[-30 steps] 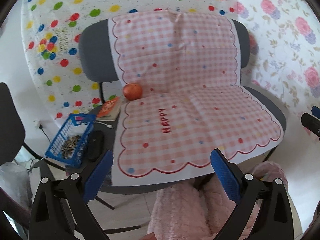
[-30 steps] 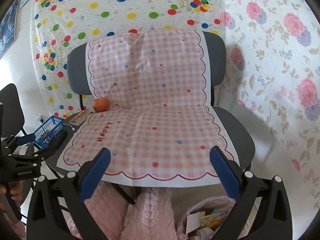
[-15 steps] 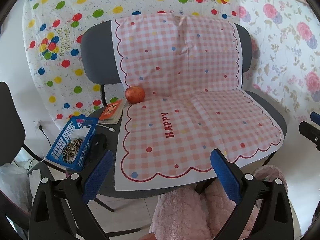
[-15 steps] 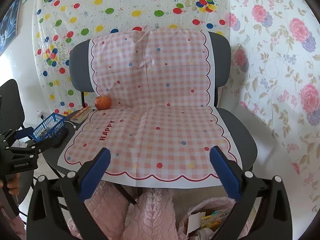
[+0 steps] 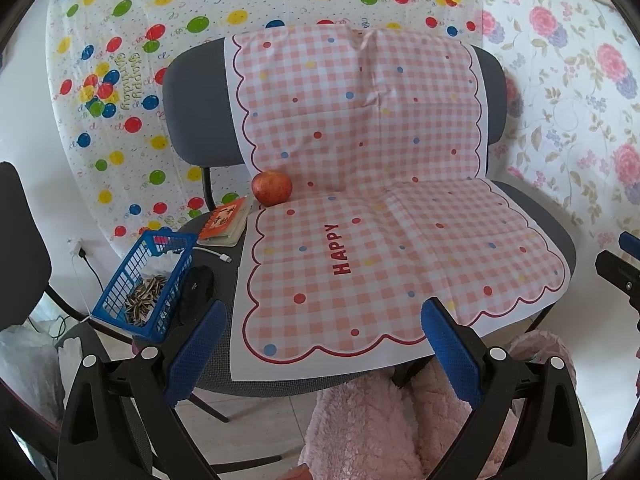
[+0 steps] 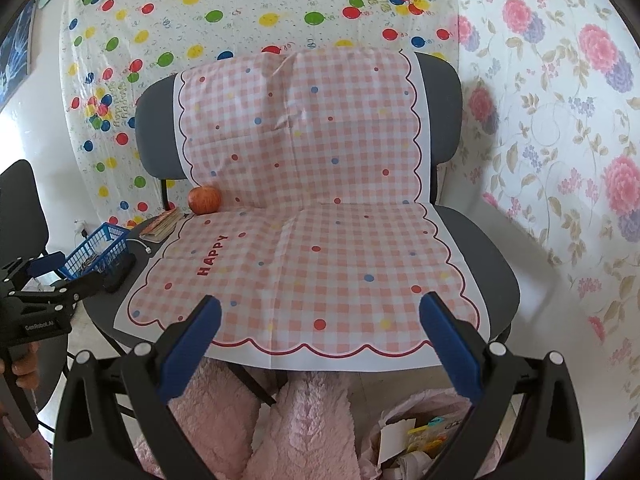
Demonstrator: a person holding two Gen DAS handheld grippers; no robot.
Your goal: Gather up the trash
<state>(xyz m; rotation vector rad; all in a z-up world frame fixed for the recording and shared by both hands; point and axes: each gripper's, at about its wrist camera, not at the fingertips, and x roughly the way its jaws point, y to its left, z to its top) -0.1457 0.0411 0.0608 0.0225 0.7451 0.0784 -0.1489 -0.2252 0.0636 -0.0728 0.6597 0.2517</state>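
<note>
A grey chair (image 5: 192, 92) is draped with a pink checked sheet (image 5: 360, 216) printed HAPPY. At its left edge sit a red apple (image 5: 272, 187), an orange booklet (image 5: 224, 222), a white cable (image 5: 218, 255), a black object (image 5: 196, 292) and a blue basket (image 5: 148, 280) holding seed shells. My left gripper (image 5: 322, 350) is open and empty, in front of the seat's front edge. My right gripper (image 6: 320, 344) is open and empty, farther right. A bag of trash (image 6: 416, 440) lies on the floor at the lower right of the right wrist view.
A balloon-print sheet (image 5: 120, 60) and floral wallpaper (image 5: 580, 80) hang behind the chair. A second dark chair (image 5: 20, 240) stands at the left. Pink fleece legs (image 6: 304, 420) fill the space below the seat. The left gripper (image 6: 44, 300) shows in the right wrist view.
Both grippers have pulled back and tilted up slightly, so the chair sits lower and smaller in both views. Nothing on the chair has moved.
</note>
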